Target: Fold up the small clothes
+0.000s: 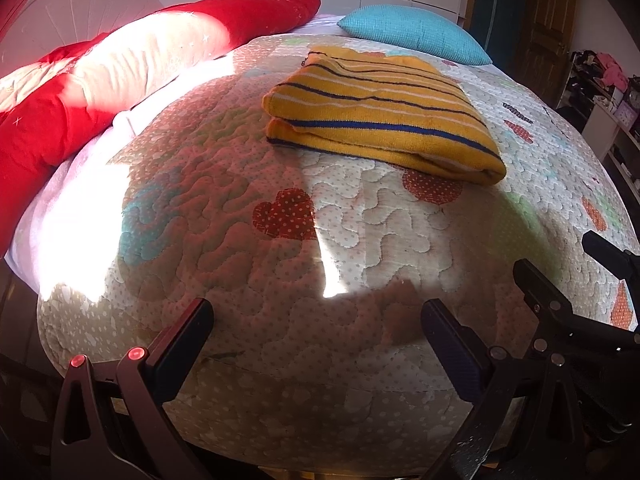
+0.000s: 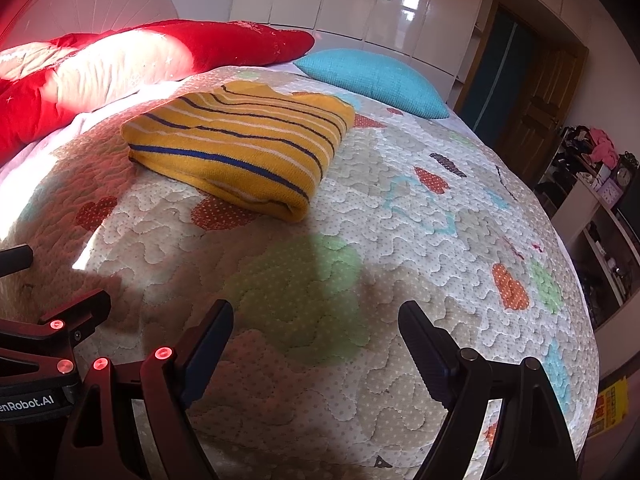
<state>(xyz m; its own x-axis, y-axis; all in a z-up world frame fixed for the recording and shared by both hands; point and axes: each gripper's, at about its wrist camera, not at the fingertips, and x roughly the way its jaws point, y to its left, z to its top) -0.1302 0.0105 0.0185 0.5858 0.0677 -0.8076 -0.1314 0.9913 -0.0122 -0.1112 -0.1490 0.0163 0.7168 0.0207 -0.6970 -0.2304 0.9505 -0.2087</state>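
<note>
A yellow garment with blue and white stripes (image 1: pixel 380 116) lies folded into a thick rectangle on the quilted bedspread (image 1: pixel 280 280). It also shows in the right wrist view (image 2: pixel 240 148). My left gripper (image 1: pixel 318 312) is open and empty, low over the quilt, well short of the garment. My right gripper (image 2: pixel 316 314) is open and empty, also near the bed's front, to the right of the left one. The right gripper's fingers (image 1: pixel 536 280) show at the right edge of the left wrist view.
A red and white duvet (image 1: pixel 80 80) is bunched along the left by the headboard. A teal pillow (image 1: pixel 416 32) lies behind the garment. Shelves with clutter (image 2: pixel 600 184) and a wooden door (image 2: pixel 536 128) stand to the right of the bed.
</note>
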